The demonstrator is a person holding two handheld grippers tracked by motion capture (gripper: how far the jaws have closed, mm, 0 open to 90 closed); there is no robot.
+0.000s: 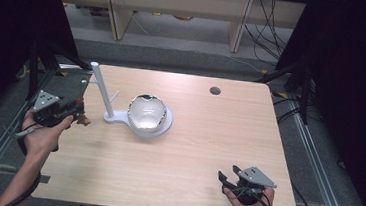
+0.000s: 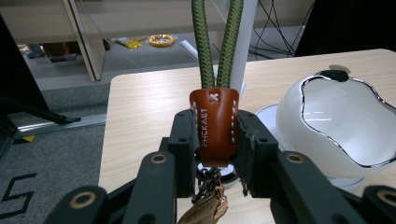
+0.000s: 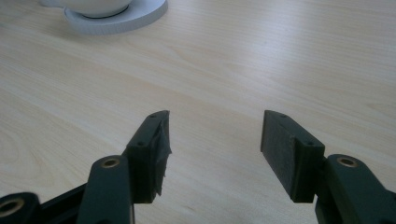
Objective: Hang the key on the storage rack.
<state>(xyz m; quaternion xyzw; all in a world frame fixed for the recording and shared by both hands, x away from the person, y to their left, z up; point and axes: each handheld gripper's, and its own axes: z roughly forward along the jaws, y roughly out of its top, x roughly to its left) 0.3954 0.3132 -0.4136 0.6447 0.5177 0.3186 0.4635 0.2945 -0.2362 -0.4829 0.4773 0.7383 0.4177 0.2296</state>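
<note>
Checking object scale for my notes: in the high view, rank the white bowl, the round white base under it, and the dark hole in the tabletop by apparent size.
1. Round white base, wider than the bowl.
2. White bowl.
3. Dark hole, smallest, though farther from the camera.

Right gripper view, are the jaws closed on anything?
No, the right gripper stands open, its two jaws wide apart with only bare wooden table between them.

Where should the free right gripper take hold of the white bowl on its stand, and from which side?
Probably on the rim of the white bowl, at its near right side, facing the open right gripper. The wall is round and smooth, but the wavy rim is thin, so one jaw can go inside and one outside, coming down from above.
</note>
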